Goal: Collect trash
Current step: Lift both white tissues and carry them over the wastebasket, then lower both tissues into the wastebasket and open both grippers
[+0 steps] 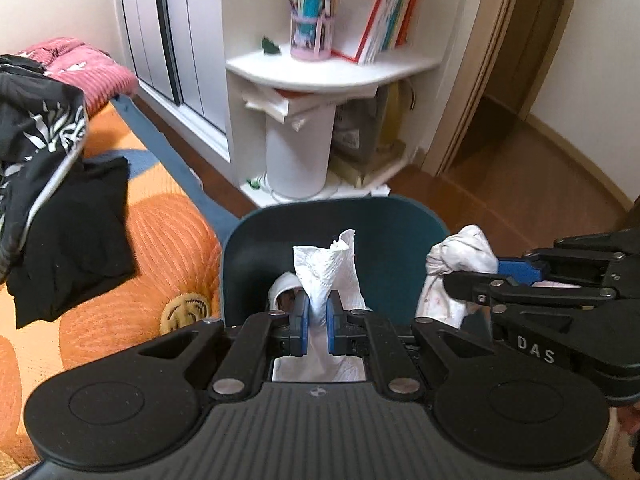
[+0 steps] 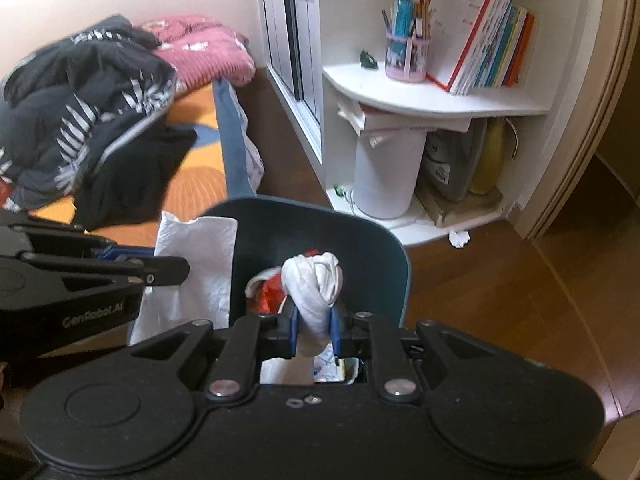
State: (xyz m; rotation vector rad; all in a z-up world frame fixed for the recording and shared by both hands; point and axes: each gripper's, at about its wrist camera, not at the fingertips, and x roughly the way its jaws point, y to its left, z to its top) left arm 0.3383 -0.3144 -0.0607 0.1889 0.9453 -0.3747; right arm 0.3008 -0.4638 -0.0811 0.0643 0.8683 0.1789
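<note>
My left gripper (image 1: 317, 314) is shut on a white paper towel (image 1: 324, 268), which stands up between the blue pads over a dark teal bin (image 1: 260, 248). To its right, my right gripper (image 1: 476, 274) pinches a crumpled white wad (image 1: 460, 254) beside the bin's right edge. In the right wrist view the right gripper (image 2: 314, 332) is shut on that wad (image 2: 314, 284) above the open bin (image 2: 360, 248). Red and white trash (image 2: 268, 298) lies inside the bin. The left gripper (image 2: 160, 266) reaches in from the left with the towel (image 2: 200, 264) hanging at the bin's left rim.
A bed with an orange cover (image 1: 160, 240) and black clothes (image 1: 72, 232) lies left of the bin. Behind stands a white corner shelf (image 1: 332, 72) with books, a pen holder and a white cylinder (image 1: 296, 152). A paper scrap (image 2: 458, 238) lies on the wooden floor.
</note>
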